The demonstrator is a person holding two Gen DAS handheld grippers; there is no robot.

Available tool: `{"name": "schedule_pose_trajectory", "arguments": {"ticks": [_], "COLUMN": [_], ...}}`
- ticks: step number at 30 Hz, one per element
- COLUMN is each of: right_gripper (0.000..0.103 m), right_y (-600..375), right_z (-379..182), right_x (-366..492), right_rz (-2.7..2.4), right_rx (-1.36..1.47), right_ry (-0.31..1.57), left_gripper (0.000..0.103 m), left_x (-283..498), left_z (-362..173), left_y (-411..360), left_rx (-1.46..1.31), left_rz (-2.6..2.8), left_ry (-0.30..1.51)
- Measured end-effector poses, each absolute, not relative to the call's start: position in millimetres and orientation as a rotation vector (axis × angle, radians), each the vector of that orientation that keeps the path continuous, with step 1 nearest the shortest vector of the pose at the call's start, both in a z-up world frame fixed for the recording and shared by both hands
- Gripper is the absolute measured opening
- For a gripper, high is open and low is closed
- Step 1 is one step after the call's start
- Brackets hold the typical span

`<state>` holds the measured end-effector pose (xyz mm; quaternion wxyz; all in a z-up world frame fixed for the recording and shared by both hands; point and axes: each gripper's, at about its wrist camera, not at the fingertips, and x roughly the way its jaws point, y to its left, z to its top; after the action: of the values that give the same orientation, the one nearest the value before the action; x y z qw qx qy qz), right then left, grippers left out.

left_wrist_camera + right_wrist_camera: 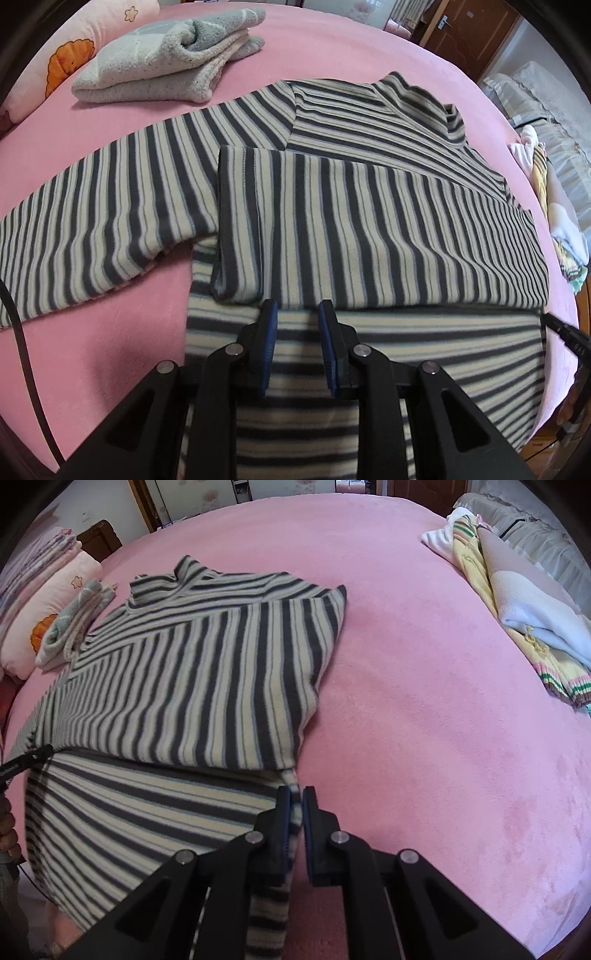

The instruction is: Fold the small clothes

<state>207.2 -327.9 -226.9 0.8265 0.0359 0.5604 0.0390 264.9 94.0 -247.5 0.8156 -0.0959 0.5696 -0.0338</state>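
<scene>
A: Nearest the lens, the right gripper point(296, 797) pinches the near right edge of the striped top point(207, 672); the left gripper point(297, 314) hangs over the hem, jaws slightly apart, cloth between the pads, grip unclear.

B: And the top itself?

A: Spread on the pink bed point(424, 664), one sleeve point(332, 229) folded across the body, the other point(92, 221) still out. Best advice: close the left firmly, lift both corners level, carry the hem toward the collar point(424, 99). Beyond, a folded towel point(166, 62).
</scene>
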Motion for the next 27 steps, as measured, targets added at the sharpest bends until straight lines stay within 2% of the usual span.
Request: {"name": "schedule_pose_trajectory", "arguments": {"ticks": [8,10,12,19,27], "right_gripper": [0.011,0.011,0.011,0.011,0.011], "right_y": [-326.5,-312.8,-296.1,-259.3,-269.2], "right_z": [-193.1,-194.3,-197.5,-202.7,-230.6], "right_x": [213.7,222.5,232.7,285.5,333.4], "right_rz": [0.069,0.083,0.107,0.181,0.125], "right_rx": [0.065,0.055,0.045,0.047,0.002], "right_ry": [1.087,1.077,1.07,1.033,1.086], "left_gripper": [0.032,0.042,0.047,0.047,0.047], "left_x": [244.2,244.9,248.5,291.2,332.5], "left_z": [-206.2,-202.7,-199.8,-196.2,-246.2], "left_y": [101.8,102.6,102.9,81.2,59.2], "left_rx": [-0.125,-0.108,-0.096,-0.119,-0.107], "left_rz": [-0.016,-0.003,0.006,-0.063,-0.031], "left_ry": [1.118,1.112,1.106,1.076,1.162]}}
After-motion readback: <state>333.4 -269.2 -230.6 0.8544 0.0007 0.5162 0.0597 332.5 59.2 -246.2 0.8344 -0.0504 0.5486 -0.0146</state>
